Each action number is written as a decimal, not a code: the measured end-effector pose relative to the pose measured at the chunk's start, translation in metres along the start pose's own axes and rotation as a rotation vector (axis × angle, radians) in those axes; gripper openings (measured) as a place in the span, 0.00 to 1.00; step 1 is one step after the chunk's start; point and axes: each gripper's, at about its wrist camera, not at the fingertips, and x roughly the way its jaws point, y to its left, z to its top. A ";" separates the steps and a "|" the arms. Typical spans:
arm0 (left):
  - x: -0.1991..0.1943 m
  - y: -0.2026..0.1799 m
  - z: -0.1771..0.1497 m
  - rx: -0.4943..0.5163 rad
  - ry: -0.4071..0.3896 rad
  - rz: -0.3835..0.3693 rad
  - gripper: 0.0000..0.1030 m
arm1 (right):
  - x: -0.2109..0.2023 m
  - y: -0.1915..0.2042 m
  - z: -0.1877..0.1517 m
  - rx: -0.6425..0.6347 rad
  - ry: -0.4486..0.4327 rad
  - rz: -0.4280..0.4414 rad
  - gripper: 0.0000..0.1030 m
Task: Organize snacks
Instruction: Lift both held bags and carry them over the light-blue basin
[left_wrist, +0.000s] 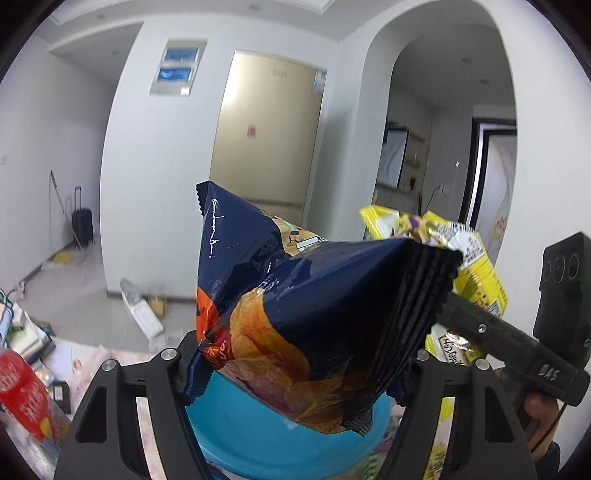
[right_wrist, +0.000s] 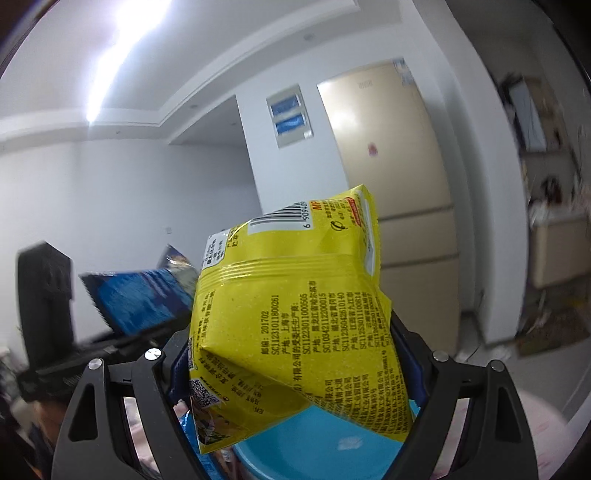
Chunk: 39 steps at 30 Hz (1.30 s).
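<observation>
Left gripper (left_wrist: 295, 354): jaws clenched on a dark blue chip bag (left_wrist: 295, 302), which is held up crumpled between both fingers, above a blue bowl (left_wrist: 255, 439).

Right gripper (right_wrist: 291, 354): jaws clenched on a yellow snack bag (right_wrist: 291, 314), barcode side up, held over the same blue bowl (right_wrist: 332, 443). In the left wrist view the yellow bag (left_wrist: 476, 273) is seen just beside the blue one, to its right.

A red snack packet (left_wrist: 26, 398) is seen lying at the lower left on the cluttered surface. A beige fridge (left_wrist: 266, 140) is seen against the far wall.
</observation>
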 end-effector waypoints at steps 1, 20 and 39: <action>0.008 0.002 -0.004 -0.001 0.021 0.003 0.73 | 0.006 -0.002 -0.004 0.000 0.014 -0.008 0.83; 0.088 0.003 -0.052 0.005 0.252 0.048 0.73 | 0.067 -0.047 -0.046 0.110 0.258 -0.098 0.83; 0.069 0.017 -0.041 -0.065 0.185 0.056 1.00 | 0.052 -0.048 -0.032 0.129 0.184 -0.171 1.00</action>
